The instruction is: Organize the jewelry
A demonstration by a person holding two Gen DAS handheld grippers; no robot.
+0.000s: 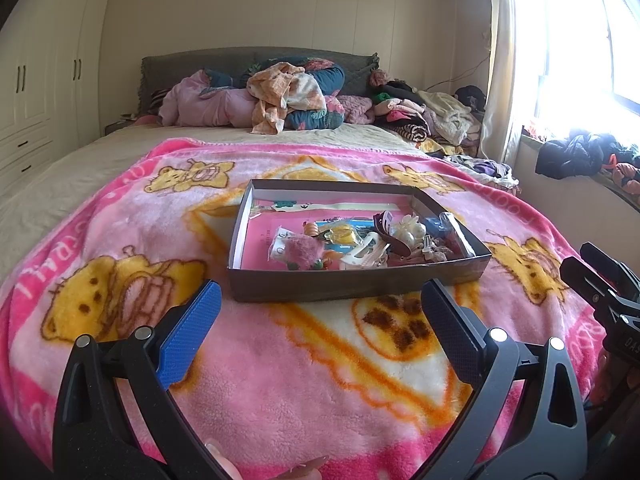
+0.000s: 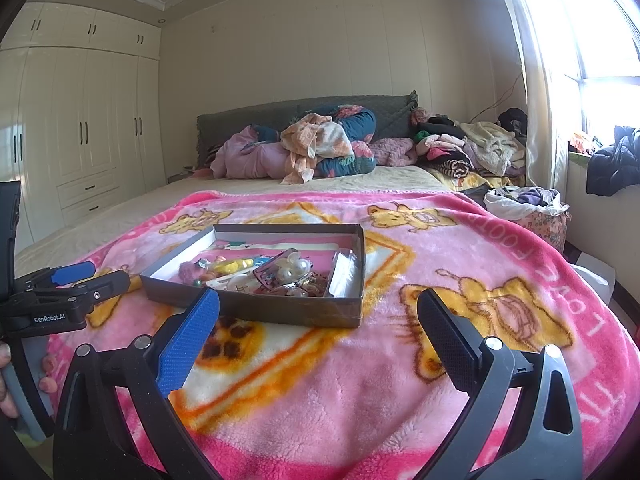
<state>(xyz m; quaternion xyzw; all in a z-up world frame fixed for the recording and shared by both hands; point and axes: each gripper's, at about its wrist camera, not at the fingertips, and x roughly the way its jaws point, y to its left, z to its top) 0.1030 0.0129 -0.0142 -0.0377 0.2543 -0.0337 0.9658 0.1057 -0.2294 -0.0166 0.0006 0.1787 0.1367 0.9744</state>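
A shallow dark cardboard box (image 1: 352,282) with a pink floor lies on the pink bear blanket (image 1: 280,380). It holds a heap of jewelry and hair clips (image 1: 384,240), a pink fluffy piece (image 1: 302,251) and a yellow piece (image 1: 344,236). The box also shows in the right wrist view (image 2: 280,312) with the heap (image 2: 288,272). My left gripper (image 1: 320,300) is open and empty, just short of the box's near wall. My right gripper (image 2: 318,312) is open and empty, near the box's right front corner.
The blanket (image 2: 400,380) covers the foot of a bed. Piled clothes and bedding (image 1: 288,96) lie at the headboard. Wardrobes (image 2: 80,140) stand at the left, a bright window (image 1: 580,40) at the right. A bag of clothes (image 2: 528,204) stands beside the bed.
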